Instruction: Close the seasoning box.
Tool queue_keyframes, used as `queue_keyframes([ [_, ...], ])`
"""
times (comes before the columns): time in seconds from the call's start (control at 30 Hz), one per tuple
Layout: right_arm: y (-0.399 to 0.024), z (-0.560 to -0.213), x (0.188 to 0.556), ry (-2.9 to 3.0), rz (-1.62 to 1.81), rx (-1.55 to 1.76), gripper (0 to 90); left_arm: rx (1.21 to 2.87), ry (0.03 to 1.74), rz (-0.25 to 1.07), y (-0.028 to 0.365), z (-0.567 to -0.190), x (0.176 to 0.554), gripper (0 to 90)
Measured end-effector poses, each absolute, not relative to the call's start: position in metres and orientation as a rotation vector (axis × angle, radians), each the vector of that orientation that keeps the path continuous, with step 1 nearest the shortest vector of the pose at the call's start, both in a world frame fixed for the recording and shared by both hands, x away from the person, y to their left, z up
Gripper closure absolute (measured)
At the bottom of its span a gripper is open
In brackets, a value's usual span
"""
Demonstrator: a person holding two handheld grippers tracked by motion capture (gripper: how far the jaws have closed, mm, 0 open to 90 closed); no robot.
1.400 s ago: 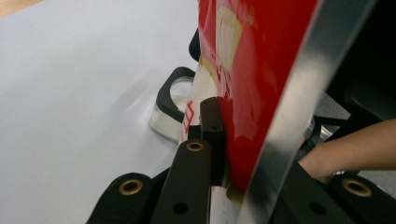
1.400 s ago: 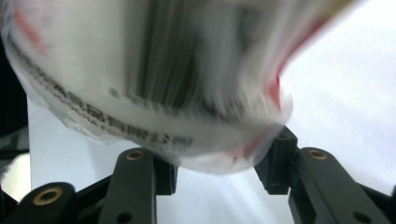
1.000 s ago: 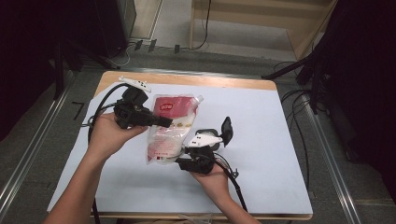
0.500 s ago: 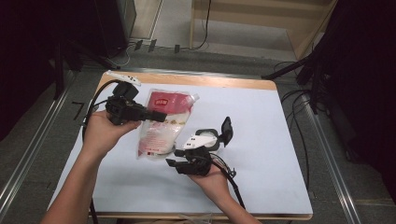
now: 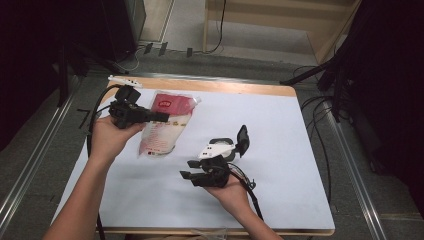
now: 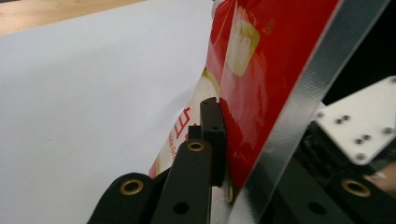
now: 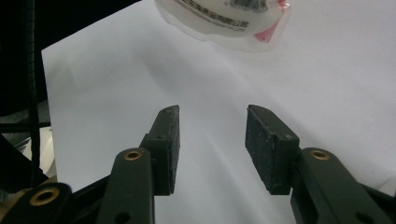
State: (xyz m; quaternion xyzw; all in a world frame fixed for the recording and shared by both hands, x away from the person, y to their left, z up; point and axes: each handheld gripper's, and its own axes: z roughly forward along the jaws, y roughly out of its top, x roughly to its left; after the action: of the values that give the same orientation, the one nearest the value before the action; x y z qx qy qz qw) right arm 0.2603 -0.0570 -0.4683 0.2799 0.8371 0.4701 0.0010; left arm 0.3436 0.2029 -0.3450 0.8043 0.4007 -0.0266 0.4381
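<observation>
I'm seeing the pouch (image 6: 275, 70) cut off at frame edge; left claw (image 5: 162, 118) is clamping its side. Right claw (image 7: 212, 147) is gaping empty, pouch well ahead, over the surface (image 5: 280, 130).

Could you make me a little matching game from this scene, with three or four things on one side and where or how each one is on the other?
Things:
1. left gripper
2. right gripper
3. red and white pouch
4. white sheet

States:
A. jaws apart, nothing between them
B. spread flat over the wooden table
C. clamped shut on the pouch's edge
D. held up by one side near the table's far left corner

Pairs: 1-C, 2-A, 3-D, 4-B
</observation>
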Motion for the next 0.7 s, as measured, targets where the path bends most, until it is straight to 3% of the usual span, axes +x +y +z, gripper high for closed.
queue_keyframes([
  [0.7, -0.092, -0.452, 0.253, 2.617, 1.464, 0.857, 52.4, 2.013, 0.986, -0.026, 0.188, -0.388, 0.369, 90.0],
])
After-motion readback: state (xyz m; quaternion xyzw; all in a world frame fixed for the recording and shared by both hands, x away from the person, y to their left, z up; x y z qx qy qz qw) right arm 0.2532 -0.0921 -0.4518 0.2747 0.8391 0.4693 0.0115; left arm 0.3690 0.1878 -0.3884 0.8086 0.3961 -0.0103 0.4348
